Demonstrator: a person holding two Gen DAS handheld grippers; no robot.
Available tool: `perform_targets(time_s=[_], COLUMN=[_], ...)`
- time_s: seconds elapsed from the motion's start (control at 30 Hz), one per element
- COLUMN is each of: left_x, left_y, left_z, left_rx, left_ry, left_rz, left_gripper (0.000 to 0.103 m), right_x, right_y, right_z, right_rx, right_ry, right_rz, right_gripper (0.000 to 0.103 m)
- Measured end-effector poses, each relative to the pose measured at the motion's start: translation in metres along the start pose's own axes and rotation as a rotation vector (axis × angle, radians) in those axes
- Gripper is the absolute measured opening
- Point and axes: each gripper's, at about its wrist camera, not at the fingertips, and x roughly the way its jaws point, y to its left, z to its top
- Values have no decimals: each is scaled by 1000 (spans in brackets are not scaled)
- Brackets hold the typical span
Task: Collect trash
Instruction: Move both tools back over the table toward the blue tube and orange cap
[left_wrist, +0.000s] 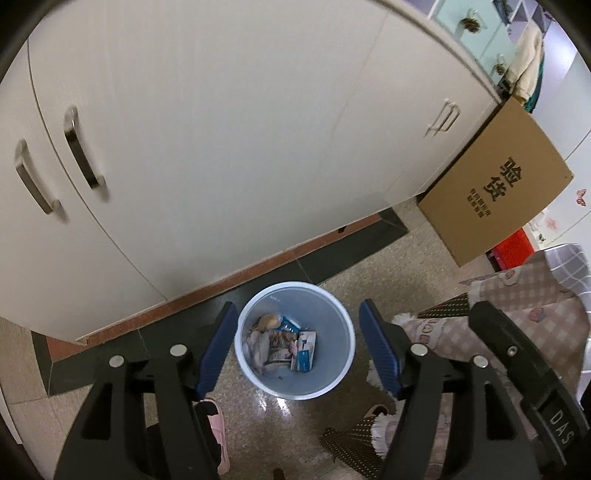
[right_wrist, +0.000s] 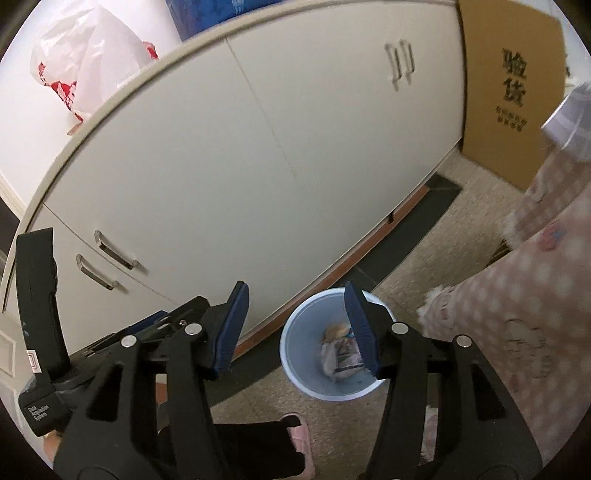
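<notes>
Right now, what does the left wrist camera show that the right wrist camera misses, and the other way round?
Only the left wrist view shows a red plastic crate behind the cardboard and the mint-green upper cabinet.

Only the right wrist view shows a white-and-red plastic bag and a blue box on top of the cupboard.

Both show the pale blue round bin holding wrappers, the cream cupboard doors, the brown cardboard sheet and a pink slipper.

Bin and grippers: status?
Left gripper open, empty. Right gripper open, empty. Bin upright on floor by cabinet, wrappers inside. Nothing blocking the bin.
</notes>
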Motion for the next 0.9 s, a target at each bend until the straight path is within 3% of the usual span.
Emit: perform_targets(time_s=[0.23,0.43,0.53,0.67,0.73,0.9], left_x=[-55,-103,-123,-145,-145,-130], left_y=[-54,-148,-212,-307,-345,-438], left_z=[8,3,-8,-38,-51,-78], left_rx=[78,242,392,669,762,961], left_ry=[-92,-160,-185,-258,-275,-250], left_rz=[-77,-170,-209,-241,-246,-371], left_gripper=[67,68,68,69,69,69], right_x=[-80,-174,-217,-266,-284,-318], right_y=[-15,-63,-101,-166,-192,-275], right_z=[22,41,47,45,43,36], right_rx=[-15,-9,6,24,43,131], right_ry=[-118,-254,-296,-318,-316,-285], right_rz=[-52,-141,-201,-325,-365,-476], right_gripper=[57,62,62,62,62,62])
